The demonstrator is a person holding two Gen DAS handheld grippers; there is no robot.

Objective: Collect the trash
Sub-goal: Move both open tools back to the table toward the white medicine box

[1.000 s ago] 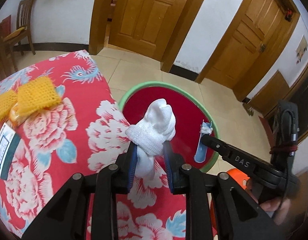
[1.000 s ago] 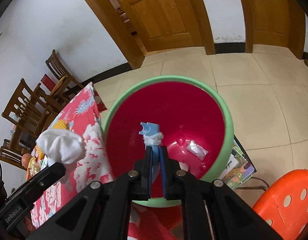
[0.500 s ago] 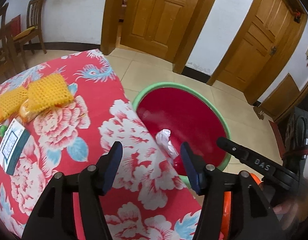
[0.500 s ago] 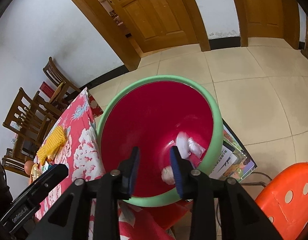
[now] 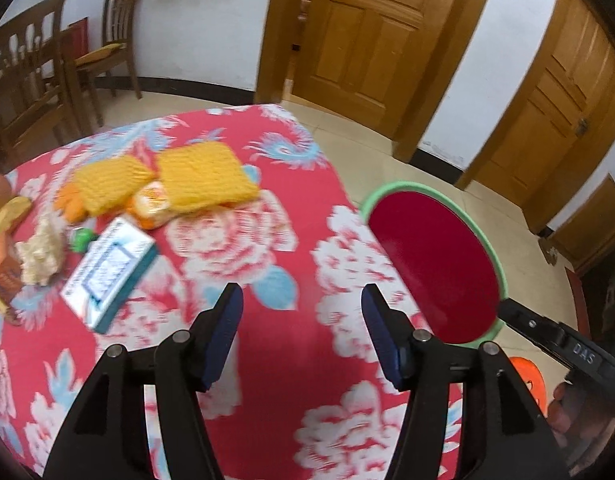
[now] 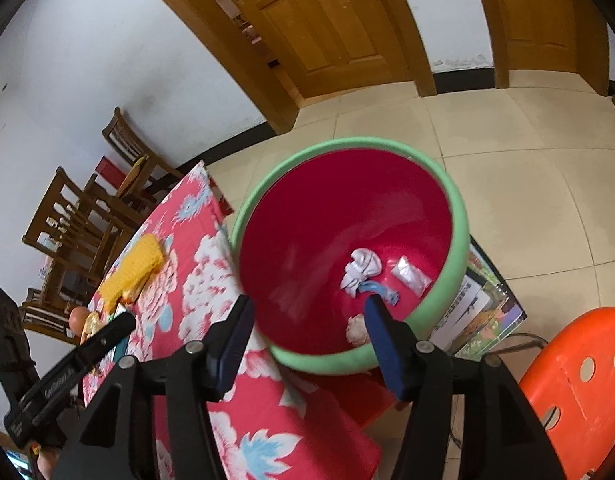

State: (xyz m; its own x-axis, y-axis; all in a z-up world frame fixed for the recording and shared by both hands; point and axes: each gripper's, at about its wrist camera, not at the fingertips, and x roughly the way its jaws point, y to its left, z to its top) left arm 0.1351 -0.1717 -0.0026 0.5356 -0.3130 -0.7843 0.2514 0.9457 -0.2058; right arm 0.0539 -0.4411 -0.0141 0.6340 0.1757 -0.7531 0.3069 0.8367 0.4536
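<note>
A red bin with a green rim [image 6: 459, 224] stands on the floor beside the table; it also shows in the left wrist view [image 5: 493, 256]. Inside lie a crumpled white tissue [image 6: 361, 268], a blue plastic piece [image 6: 381, 292], a clear wrapper [image 6: 411, 276] and another white scrap [image 6: 357, 330]. My right gripper [image 6: 307, 312] is open and empty above the bin's near rim. My left gripper [image 5: 301, 300] is open and empty over the floral tablecloth [image 5: 235, 240]. On the table lie yellow foam nets [image 5: 203, 178], a white-and-teal box [image 5: 111, 268], an orange wrapper [image 5: 151, 204] and a crumpled white scrap [image 5: 39, 256].
An orange plastic stool [image 6: 579, 380] stands right of the bin, with printed papers [image 6: 475, 308] on the floor behind it. Wooden chairs [image 5: 31, 80] stand beyond the table's far left. Wooden doors [image 5: 371, 32] line the back wall.
Both grippers opened and dropped their trash into the bin: the left let go of the white tissue, the right the blue piece. The left gripper then swung left over the table.
</note>
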